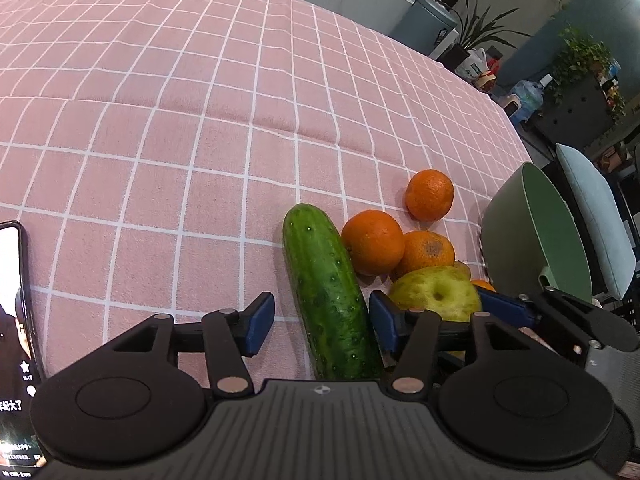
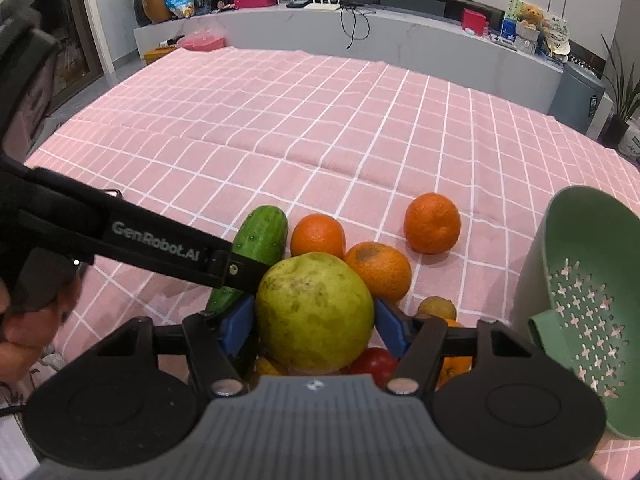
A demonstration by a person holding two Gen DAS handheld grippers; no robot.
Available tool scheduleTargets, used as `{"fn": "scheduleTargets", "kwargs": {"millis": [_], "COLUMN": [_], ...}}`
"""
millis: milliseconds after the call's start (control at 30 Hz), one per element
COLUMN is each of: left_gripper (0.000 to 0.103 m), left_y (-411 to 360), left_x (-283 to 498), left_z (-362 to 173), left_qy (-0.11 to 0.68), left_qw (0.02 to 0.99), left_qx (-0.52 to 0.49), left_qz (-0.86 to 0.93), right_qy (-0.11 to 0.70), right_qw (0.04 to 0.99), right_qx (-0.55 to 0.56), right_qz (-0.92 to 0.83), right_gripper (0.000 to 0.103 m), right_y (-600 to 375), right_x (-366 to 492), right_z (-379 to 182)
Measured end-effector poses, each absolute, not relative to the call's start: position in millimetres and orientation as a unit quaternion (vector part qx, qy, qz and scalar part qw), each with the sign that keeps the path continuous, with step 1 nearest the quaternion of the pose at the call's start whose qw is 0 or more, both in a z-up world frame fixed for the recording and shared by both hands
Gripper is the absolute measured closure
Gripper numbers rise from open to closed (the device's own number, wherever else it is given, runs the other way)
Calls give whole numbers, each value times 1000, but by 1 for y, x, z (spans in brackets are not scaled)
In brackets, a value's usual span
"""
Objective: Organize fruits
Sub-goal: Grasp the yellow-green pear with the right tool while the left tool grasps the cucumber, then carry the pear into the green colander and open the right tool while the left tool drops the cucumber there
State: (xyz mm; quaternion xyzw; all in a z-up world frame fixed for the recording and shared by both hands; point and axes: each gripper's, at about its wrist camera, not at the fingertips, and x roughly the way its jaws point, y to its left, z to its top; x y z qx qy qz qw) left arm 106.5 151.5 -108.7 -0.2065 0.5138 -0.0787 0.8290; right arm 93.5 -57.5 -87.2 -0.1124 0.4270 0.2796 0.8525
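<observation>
A pile of fruit lies on the pink checked cloth. My left gripper (image 1: 322, 322) is open around the near end of a green cucumber (image 1: 330, 292), with its right pad touching it and its left pad apart. My right gripper (image 2: 316, 326) is shut on a large yellow-green pear (image 2: 315, 310), which also shows in the left wrist view (image 1: 436, 294). Three oranges (image 1: 374, 242) (image 1: 429, 194) (image 2: 378, 270) lie beyond. A red fruit (image 2: 372, 360) and a small yellow fruit (image 2: 438, 307) sit under and beside the pear.
A green colander (image 2: 580, 300) stands tilted at the right of the fruit, also seen in the left wrist view (image 1: 532, 240). A lit phone (image 1: 14, 320) lies at the left. The left gripper's arm (image 2: 120, 240) crosses the right wrist view. A chair and shelves stand beyond the table.
</observation>
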Motion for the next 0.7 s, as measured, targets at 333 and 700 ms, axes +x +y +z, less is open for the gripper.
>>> {"fn": "scheduleTargets", "kwargs": {"millis": [333, 700], "left_gripper": [46, 60], "left_y": [125, 112], "left_x": [119, 103], "left_z": [-107, -84], "left_qy": [544, 523], "left_qw": [821, 838], "left_qx": [-163, -157], "left_qz": [-57, -21], "right_qy": [385, 339], "right_qw": [878, 912], "right_qx": [-95, -42], "right_qz": [267, 225], "right_gripper": [41, 41], "right_y": [-97, -179], "right_x": [79, 71], "right_z": [-49, -7]}}
